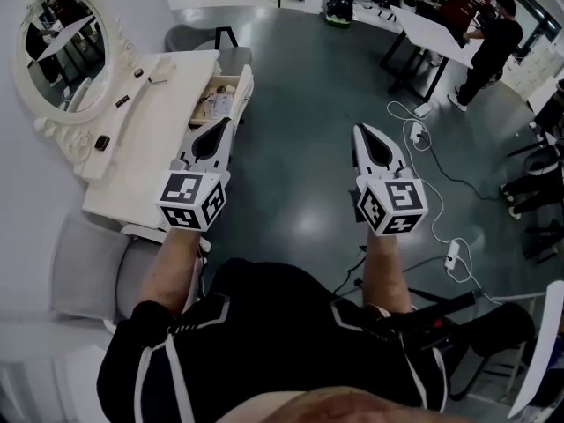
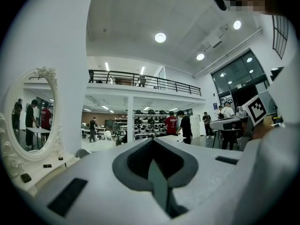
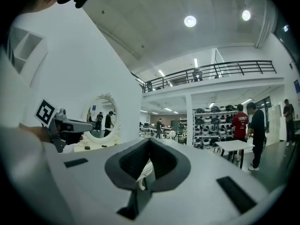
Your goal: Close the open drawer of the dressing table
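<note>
Looking down: the white dressing table [image 1: 145, 139] runs along my left, flat matte top, with an oval mirror [image 1: 62, 38] in a carved, curly frame. The drawer [image 1: 244, 85] juts open at the far end, and the clutter inside is too small to name. My left gripper [image 1: 222, 127] hovers just beside it, jaws pressed together, empty; whether they touch, I can't tell. My right gripper [image 1: 366, 133] hangs well apart over the glossy grey floor [image 1: 291, 183], likewise clenched on nothing.
</note>
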`<move>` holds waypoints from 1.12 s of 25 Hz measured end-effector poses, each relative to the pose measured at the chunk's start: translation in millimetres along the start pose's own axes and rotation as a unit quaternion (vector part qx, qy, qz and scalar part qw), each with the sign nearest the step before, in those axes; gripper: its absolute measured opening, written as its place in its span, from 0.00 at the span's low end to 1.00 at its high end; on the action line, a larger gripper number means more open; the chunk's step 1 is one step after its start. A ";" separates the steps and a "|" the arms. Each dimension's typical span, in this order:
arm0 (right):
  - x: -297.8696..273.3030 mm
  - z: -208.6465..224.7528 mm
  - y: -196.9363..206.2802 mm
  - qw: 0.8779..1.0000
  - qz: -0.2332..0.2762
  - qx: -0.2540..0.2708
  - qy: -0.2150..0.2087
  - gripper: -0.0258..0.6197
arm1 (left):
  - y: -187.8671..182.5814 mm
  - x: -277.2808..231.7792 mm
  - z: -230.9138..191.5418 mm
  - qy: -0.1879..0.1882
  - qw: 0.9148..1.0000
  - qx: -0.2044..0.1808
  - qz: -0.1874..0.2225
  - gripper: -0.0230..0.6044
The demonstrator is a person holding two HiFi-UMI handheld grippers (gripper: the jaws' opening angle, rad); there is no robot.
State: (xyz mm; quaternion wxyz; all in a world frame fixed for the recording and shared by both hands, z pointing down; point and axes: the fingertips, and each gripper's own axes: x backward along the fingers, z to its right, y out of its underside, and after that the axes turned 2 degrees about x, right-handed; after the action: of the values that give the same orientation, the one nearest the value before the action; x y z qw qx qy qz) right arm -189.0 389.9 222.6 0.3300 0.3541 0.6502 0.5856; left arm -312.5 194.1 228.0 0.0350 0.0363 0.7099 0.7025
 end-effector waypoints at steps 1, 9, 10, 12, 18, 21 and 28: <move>-1.3 2.7 3.2 1.000 -0.001 0.000 -0.003 0.05 | 1.5 -3.0 2.5 0.000 1.000 -0.003 -0.001 0.04; -32.9 26.3 21.9 1.000 -0.015 -0.002 -0.005 0.05 | 15.8 -43.9 -4.2 0.005 1.000 0.005 -0.012 0.04; -40.5 30.2 24.2 1.000 -0.019 -0.003 -0.003 0.05 | 17.6 -51.1 -8.8 0.006 1.000 0.010 -0.011 0.04; -57.9 36.8 25.4 1.000 -0.024 -0.006 0.001 0.05 | 18.6 -67.2 -20.6 0.008 1.000 0.017 -0.007 0.04; -118.7 46.7 17.8 1.000 -0.024 0.005 0.005 0.05 | 20.1 -118.5 -68.7 0.009 1.000 0.023 -0.001 0.04; -144.6 52.7 15.2 1.000 -0.025 0.002 0.007 0.05 | 17.2 -142.1 -88.2 0.012 1.000 0.027 0.000 0.04; -205.5 57.2 9.6 0.999 -0.034 0.011 0.012 0.05 | 16.9 -184.9 -132.2 0.024 0.999 0.047 0.008 0.04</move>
State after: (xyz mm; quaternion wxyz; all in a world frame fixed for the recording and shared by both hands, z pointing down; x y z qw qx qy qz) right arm -30.8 246.7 229.6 0.3387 0.3282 0.6720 0.5710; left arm -141.8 44.1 246.1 0.0111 0.0266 0.7422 0.6696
